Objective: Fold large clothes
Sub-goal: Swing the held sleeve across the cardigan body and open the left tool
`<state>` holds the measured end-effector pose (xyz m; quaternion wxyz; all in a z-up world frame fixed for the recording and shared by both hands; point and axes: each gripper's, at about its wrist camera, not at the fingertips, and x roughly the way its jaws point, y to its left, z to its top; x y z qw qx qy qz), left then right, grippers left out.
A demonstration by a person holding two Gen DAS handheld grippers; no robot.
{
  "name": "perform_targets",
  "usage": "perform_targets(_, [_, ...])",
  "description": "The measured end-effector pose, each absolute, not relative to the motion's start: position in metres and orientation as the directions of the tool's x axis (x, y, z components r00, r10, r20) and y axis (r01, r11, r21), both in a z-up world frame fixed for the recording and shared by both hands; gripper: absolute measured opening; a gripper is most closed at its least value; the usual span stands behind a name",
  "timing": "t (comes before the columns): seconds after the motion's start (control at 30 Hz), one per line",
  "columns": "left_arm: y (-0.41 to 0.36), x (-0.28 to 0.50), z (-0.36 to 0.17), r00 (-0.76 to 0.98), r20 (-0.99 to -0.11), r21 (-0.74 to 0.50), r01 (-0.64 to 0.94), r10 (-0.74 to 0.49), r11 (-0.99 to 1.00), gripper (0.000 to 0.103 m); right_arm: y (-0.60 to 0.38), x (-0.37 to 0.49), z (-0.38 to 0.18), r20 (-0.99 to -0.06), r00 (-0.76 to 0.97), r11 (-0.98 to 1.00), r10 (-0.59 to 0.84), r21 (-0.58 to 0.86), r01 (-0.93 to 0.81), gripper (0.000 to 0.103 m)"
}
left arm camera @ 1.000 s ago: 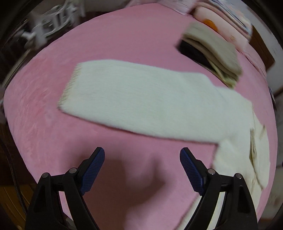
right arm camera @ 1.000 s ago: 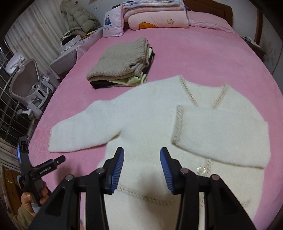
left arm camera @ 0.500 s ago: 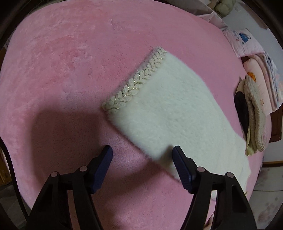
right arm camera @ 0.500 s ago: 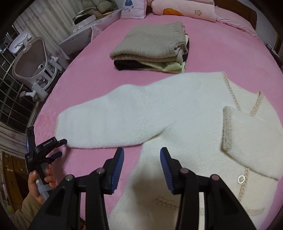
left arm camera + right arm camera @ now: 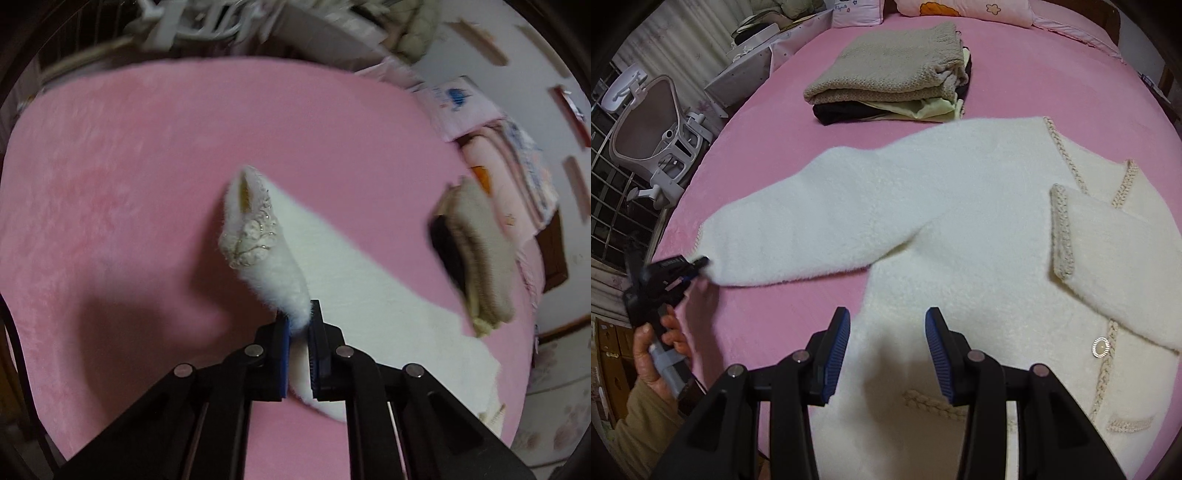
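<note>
A fluffy white cardigan (image 5: pixel 960 221) with beige braided trim lies front up on the pink bed (image 5: pixel 1052 74). One sleeve (image 5: pixel 1115 258) is folded across its chest. The other sleeve (image 5: pixel 269 266) stretches out sideways. My left gripper (image 5: pixel 298 314) is shut on that sleeve's lower edge near the cuff (image 5: pixel 251 240), and the cuff end stands up off the blanket. In the right wrist view the left gripper (image 5: pixel 670 273) sits at the sleeve's tip, held by a hand (image 5: pixel 653 354). My right gripper (image 5: pixel 888 325) hangs open above the cardigan's side below the armpit, nothing between its fingers.
A stack of folded clothes (image 5: pixel 894 81), beige knit on top, lies behind the cardigan. Pillows and folded bedding (image 5: pixel 960 7) are at the head of the bed. A white office chair (image 5: pixel 650 129) stands beside the bed's left edge (image 5: pixel 698 177).
My left gripper went from wide open over the blanket to shut on the sleeve near the cuff, lifting it. My right gripper sank toward the cardigan, its opening unchanged.
</note>
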<state>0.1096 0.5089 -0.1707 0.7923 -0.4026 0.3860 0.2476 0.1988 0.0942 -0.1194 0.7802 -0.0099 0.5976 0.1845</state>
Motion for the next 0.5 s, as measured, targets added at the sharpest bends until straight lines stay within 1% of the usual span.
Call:
perform_targets(0.1, [0.468, 0.130, -0.120, 0.682, -0.730, -0.506, -0.583, 0.044, 0.635, 0.006, 0.069, 0.198, -0.119, -0.934, 0.227, 0.939, 0.277, 0.213, -0.269, 0.042])
perform_targets(0.2, [0.420, 0.150, -0.084, 0.743, -0.670, -0.519, -0.461, -0.007, 0.720, 0.006, 0.039, 0.197, -0.118, -0.929, 0.246, 0.949, 0.277, 0.224, -0.224, 0.042])
perform_targets(0.27, [0.368, 0.170, -0.060, 0.774, -0.629, -0.512, -0.339, -0.076, 0.789, 0.006, 0.019, 0.198, -0.117, -0.926, 0.265, 0.955, 0.270, 0.223, -0.194, 0.042])
perform_targets(0.37, [0.302, 0.193, -0.049, 0.770, -0.610, -0.499, -0.192, -0.185, 0.845, 0.006, -0.016, 0.196, -0.116, -0.922, 0.294, 0.966, 0.251, 0.219, -0.139, 0.042])
perform_targets(0.43, [0.248, 0.211, -0.056, 0.735, -0.620, -0.493, -0.096, -0.272, 0.865, 0.006, -0.046, 0.194, -0.117, -0.921, 0.316, 0.974, 0.228, 0.209, -0.093, 0.042])
perform_targets(0.5, [0.209, 0.225, -0.069, 0.691, -0.639, -0.498, -0.036, -0.339, 0.866, 0.006, -0.068, 0.191, -0.118, -0.921, 0.331, 0.979, 0.204, 0.197, -0.057, 0.042])
